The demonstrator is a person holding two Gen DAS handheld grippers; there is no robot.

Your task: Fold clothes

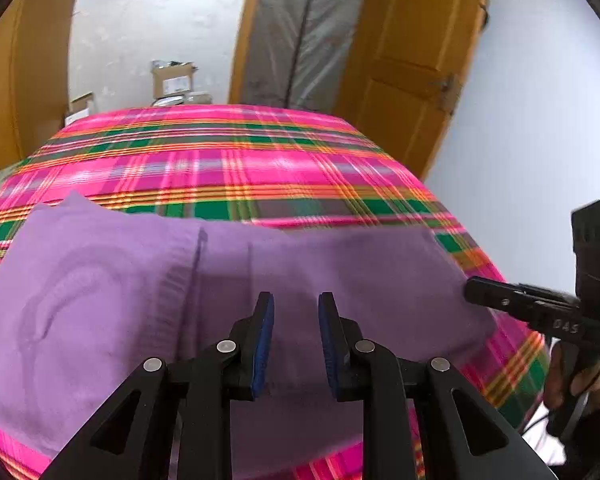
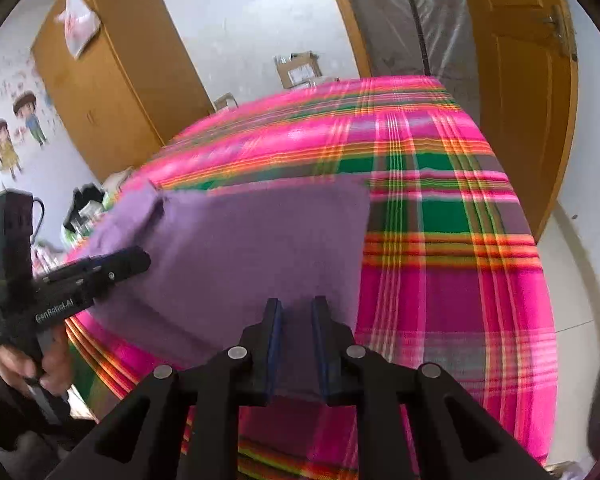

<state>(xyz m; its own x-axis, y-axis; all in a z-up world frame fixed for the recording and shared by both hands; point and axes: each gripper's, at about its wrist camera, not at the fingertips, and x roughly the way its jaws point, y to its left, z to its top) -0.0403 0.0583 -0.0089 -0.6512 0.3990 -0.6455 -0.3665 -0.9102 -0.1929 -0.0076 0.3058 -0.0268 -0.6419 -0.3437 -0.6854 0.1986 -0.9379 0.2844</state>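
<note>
One purple garment (image 1: 140, 300), two tools, two boxes.

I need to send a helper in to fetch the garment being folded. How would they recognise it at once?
Look for the bed under the bright pink, green and orange plaid cover. On its near side lies the purple garment, spread flat. It is the only plain, single-coloured cloth there, with a curved neckline seam showing at one end.

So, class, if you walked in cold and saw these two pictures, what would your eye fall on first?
First, the loud pink, green and orange plaid cover spread across the whole bed. On its near part lies a flat purple garment. Two black grippers, left and right, hover just above it, jaws slightly apart with nothing between them.
</note>
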